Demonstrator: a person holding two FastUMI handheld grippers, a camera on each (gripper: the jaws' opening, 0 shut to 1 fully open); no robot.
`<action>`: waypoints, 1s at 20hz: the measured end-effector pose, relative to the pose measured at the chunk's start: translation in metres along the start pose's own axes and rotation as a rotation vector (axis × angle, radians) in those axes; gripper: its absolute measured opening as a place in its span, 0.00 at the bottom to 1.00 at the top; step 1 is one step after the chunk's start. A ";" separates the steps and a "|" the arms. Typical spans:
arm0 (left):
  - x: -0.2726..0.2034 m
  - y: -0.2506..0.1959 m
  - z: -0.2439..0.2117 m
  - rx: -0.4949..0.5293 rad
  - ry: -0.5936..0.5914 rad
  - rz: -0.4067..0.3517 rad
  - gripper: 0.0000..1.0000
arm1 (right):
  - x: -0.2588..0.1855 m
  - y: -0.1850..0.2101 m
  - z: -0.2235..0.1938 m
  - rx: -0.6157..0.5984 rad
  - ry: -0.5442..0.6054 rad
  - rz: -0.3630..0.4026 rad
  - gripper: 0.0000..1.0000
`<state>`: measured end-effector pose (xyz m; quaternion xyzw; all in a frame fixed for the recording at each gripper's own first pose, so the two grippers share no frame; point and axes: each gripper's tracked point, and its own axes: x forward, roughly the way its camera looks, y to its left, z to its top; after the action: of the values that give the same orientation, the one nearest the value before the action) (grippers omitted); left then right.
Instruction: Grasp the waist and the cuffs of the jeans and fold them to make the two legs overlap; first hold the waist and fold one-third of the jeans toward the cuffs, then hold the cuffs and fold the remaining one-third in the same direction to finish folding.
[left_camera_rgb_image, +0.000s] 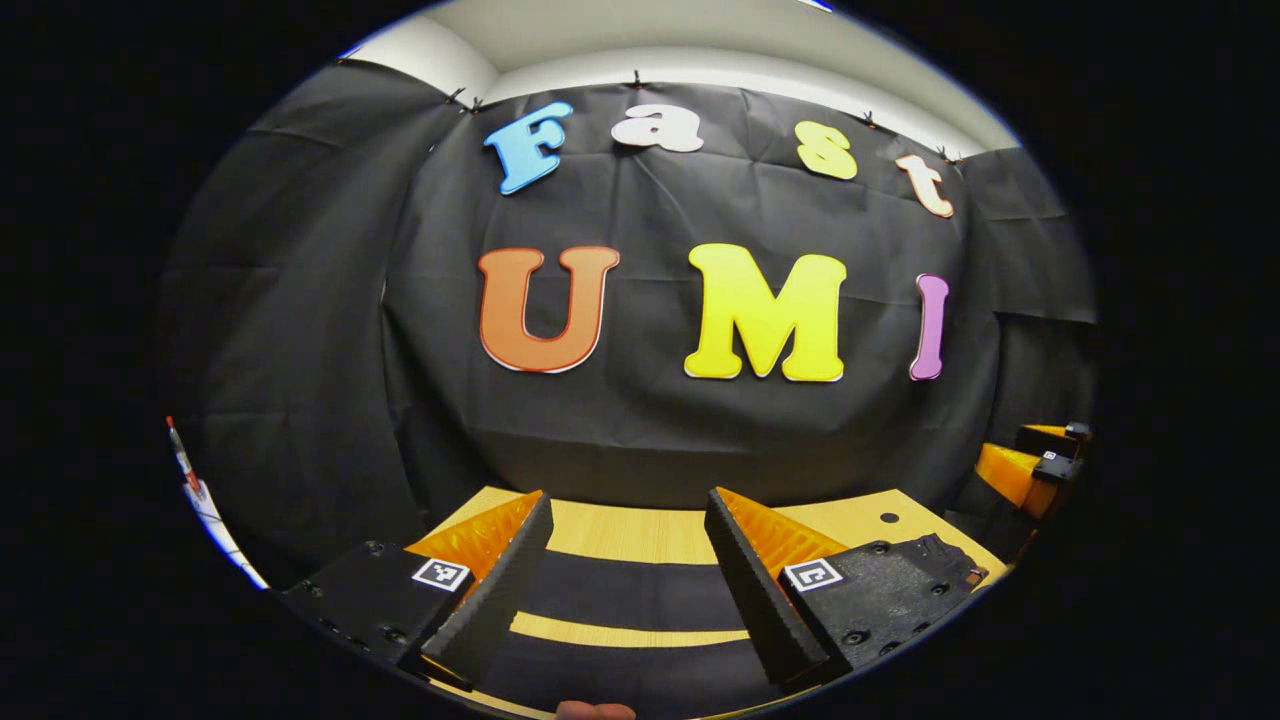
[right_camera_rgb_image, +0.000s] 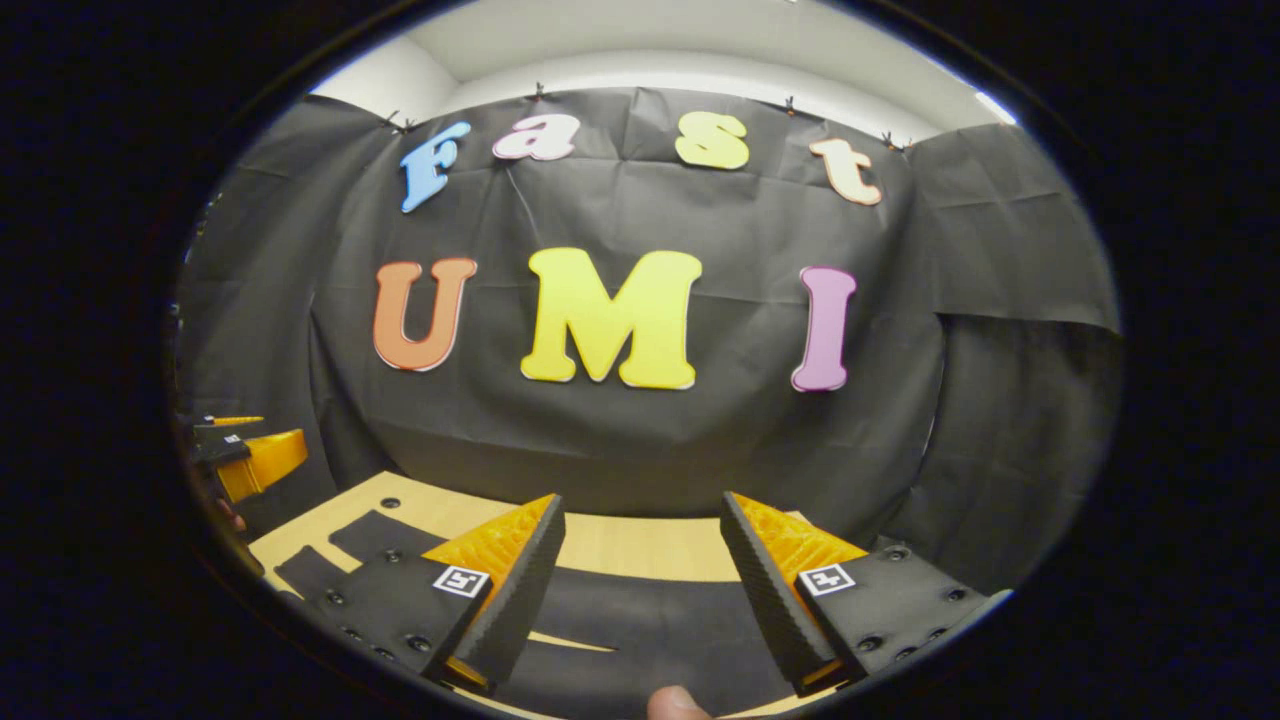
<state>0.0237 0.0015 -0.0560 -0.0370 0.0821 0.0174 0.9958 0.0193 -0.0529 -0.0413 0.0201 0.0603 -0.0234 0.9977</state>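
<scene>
I have both tools spread wide with nothing between their fingers: the left tool (left_camera_rgb_image: 628, 580) and the right tool (right_camera_rgb_image: 640, 585) hover above the table (left_camera_rgb_image: 640, 530). The dark jeans (left_camera_rgb_image: 620, 595) lie flat on it beneath them, their legs apart.

jeans (right_camera_rgb_image: 640, 620) | dark (near black) | lying flat on wooden table | legs apart
</scene>
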 end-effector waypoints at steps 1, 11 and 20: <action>0.002 0.007 -0.005 -0.006 0.018 0.017 0.98 | 0.004 -0.015 -0.006 0.005 0.016 -0.026 0.94; -0.015 0.138 -0.106 -0.215 0.263 0.289 0.99 | -0.007 -0.207 -0.107 0.094 0.231 -0.351 0.94; -0.049 0.164 -0.237 -0.840 0.538 0.468 0.99 | -0.025 -0.253 -0.245 0.479 0.535 -0.430 0.99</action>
<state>-0.0701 0.1451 -0.2925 -0.4153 0.3258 0.2594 0.8088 -0.0476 -0.2942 -0.2908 0.2440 0.3129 -0.2383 0.8865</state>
